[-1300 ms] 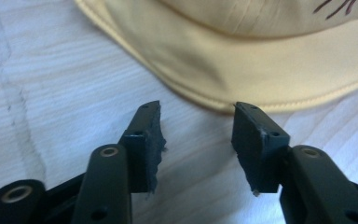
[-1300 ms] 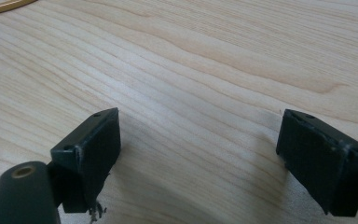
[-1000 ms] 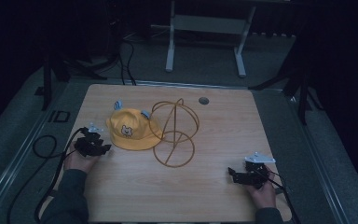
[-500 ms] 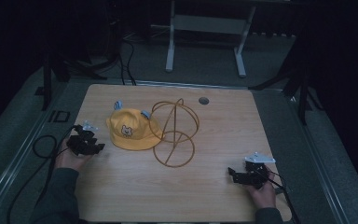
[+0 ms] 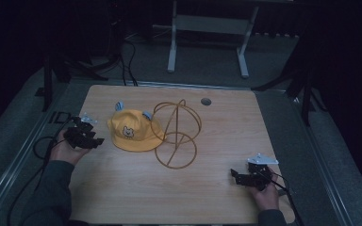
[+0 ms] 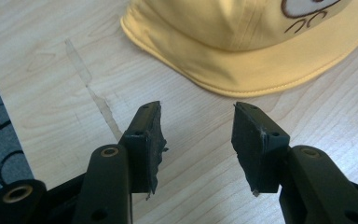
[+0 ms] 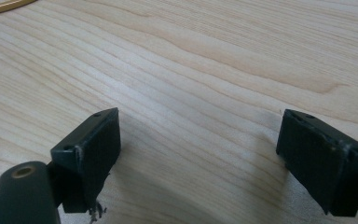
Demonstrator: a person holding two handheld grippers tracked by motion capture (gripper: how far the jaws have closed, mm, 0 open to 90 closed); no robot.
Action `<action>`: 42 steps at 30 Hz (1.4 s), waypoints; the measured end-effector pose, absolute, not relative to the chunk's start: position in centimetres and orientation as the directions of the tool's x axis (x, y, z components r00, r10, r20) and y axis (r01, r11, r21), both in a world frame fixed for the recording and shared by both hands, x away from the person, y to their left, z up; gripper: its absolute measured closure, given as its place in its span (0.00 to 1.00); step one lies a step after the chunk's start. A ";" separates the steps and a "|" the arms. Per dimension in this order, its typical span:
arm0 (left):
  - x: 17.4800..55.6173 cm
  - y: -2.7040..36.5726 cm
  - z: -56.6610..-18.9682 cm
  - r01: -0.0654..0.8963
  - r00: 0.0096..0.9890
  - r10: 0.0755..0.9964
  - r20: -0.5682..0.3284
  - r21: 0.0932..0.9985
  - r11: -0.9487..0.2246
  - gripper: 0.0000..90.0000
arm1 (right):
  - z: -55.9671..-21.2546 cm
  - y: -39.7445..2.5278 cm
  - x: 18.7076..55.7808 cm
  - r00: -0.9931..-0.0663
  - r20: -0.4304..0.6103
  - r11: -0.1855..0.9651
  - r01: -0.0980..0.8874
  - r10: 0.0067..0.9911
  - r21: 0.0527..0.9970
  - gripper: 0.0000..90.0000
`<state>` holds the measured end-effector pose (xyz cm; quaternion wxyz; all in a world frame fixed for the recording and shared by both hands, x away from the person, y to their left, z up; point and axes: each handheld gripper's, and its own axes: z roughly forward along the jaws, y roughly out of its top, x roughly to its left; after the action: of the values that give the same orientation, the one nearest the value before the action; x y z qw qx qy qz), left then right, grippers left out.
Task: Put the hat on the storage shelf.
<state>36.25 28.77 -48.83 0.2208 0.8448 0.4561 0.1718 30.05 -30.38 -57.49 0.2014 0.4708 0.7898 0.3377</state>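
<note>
Your left gripper (image 5: 95,140) sits near the table's (image 5: 217,197) left edge, held in your left hand (image 5: 66,149), jaws pointing toward the yellow cap (image 5: 131,133). In the left gripper view its jaws stand partly open w/ nothing btwn them, just bare wood; the cap's brim (image 6: 261,77) lies just ahead of the tips, not touching. The pads (image 6: 154,140) look frayed at the edges. The cap rests flat on the table's left-centre, a small cartoon face on its front, two pale blue ear-like bits on top. Just beside it on the right, touching or overlapping the brim (can't tell which), stands a gold wire frame (image 5: 176,134): a round ring flat on the wood w/ upright hoops rising from it. A small dark round grommet (image 5: 206,101) is set in the tabletop near the far edge. Your right gripper (image 5: 235,177) is at the near right corner, well apart from the cap & frame, held in your right hand (image 5: 266,193), grey plate on top. In the right gripper view its jaws are spread wide, empty, over plain wood; a bit of the gold ring (image 7: 4,5) shows at top left.
</note>
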 end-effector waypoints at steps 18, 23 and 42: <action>37.0 27.5 -46.0 0.641 0.609 0.785 0.112 0.513 -0.571 0.57 | -57.5 -30.4 30.0 -0.475 0.000 0.328 0.608 0.880 0.723 0.15; 37.2 27.1 -45.2 0.629 0.631 0.767 0.119 0.499 -0.596 0.56 | -57.5 -30.4 30.0 -0.475 0.000 0.329 0.608 0.880 0.723 0.15; 38.2 26.2 -43.5 0.612 0.654 0.751 0.092 0.519 -0.597 0.56 | -57.5 -30.4 30.0 -0.475 0.000 0.329 0.608 0.880 0.723 0.15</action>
<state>38.16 26.22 -43.53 0.2276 0.8805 0.3871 0.1521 30.05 -30.38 -57.49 0.2014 0.4709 0.7898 0.3375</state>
